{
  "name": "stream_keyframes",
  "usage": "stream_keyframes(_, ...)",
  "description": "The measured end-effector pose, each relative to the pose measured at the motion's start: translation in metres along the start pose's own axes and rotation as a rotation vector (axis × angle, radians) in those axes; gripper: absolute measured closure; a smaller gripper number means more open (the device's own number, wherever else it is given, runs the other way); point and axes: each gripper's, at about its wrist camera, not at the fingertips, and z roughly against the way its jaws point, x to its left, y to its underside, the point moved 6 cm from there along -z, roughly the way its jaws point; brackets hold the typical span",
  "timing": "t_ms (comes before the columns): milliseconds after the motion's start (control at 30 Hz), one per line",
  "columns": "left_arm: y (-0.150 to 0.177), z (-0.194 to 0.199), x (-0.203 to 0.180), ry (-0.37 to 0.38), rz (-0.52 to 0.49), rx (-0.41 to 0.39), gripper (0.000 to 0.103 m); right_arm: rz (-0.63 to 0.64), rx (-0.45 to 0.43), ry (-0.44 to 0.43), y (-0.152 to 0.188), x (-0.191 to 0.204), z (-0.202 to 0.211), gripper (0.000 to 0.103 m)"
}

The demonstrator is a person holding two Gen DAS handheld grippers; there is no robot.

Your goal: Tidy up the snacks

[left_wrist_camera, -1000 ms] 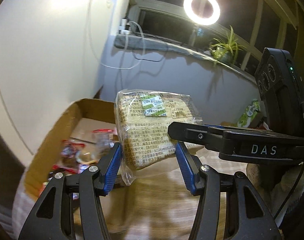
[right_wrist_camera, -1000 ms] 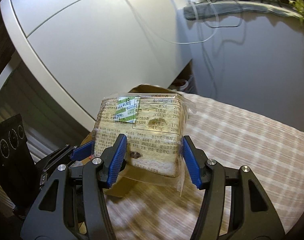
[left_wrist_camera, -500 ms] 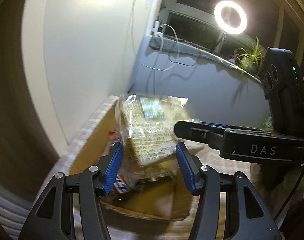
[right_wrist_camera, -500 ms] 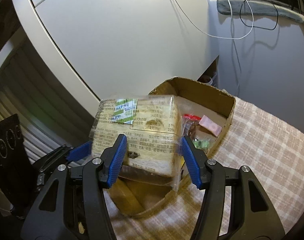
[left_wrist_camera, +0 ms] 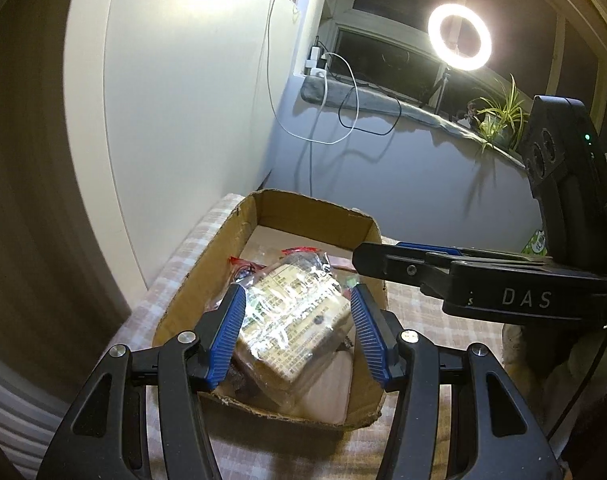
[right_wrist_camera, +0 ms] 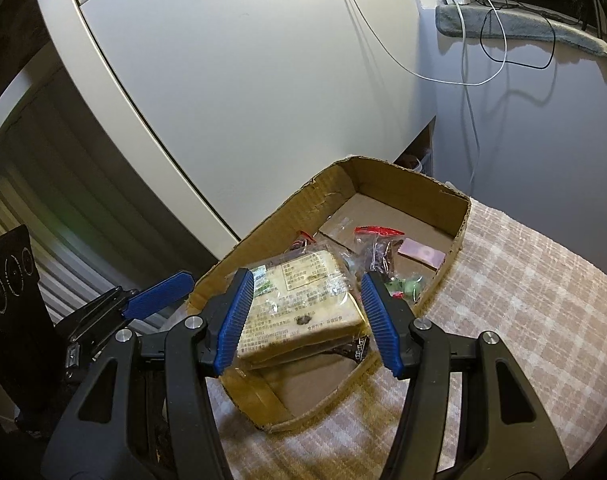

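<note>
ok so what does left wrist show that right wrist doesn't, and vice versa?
Left wrist only: the lit ring light, the green potted plant on the sill, and the right tongs from the side.

Right wrist only: the pink flat packet and green wrapped sweets at the box's right side, plus the left tongs at the left edge.

Both: the clear-wrapped sliced bread pack lying in the open cardboard box on the checked cloth, between open tongs, and the white cable.

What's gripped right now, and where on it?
Nothing, it seems. The bread pack lies in the cardboard box on other snacks. The left gripper and right gripper are open, merely framing it.
</note>
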Motion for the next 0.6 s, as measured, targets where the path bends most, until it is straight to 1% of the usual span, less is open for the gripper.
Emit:
stream_keyframes(233,0.006,0.010,-0.002,-0.018,-0.018,-0.008,0.049,0.019,-0.017,0.026,0.007,0.004,0.012,0.044)
stream_keyframes(367,0.012,0.018,-0.005,-0.046,-0.046,-0.014,0.049,0.034,-0.042,0.065,0.013,0.006,0.022,0.044)
stream_keyframes(433,0.015,0.021,-0.005,-0.058,-0.049,-0.011,0.047,0.047,-0.062,0.102,0.016,0.006,0.029,0.040)
stream_keyframes(467,0.018,0.023,-0.004,-0.065,-0.048,-0.009,0.040,0.050,-0.071,0.113,0.018,0.006,0.032,0.034)
stream_keyframes(500,0.019,0.025,-0.003,-0.074,-0.048,-0.009,0.037,0.054,-0.083,0.127,0.020,0.005,0.037,0.030)
stream_keyframes(533,0.022,0.028,-0.001,-0.084,-0.047,-0.010,0.035,0.057,-0.093,0.144,0.022,0.004,0.042,0.028)
stream_keyframes(600,0.026,0.033,0.002,-0.099,-0.040,-0.010,0.034,0.058,-0.112,0.172,0.027,0.002,0.050,0.022)
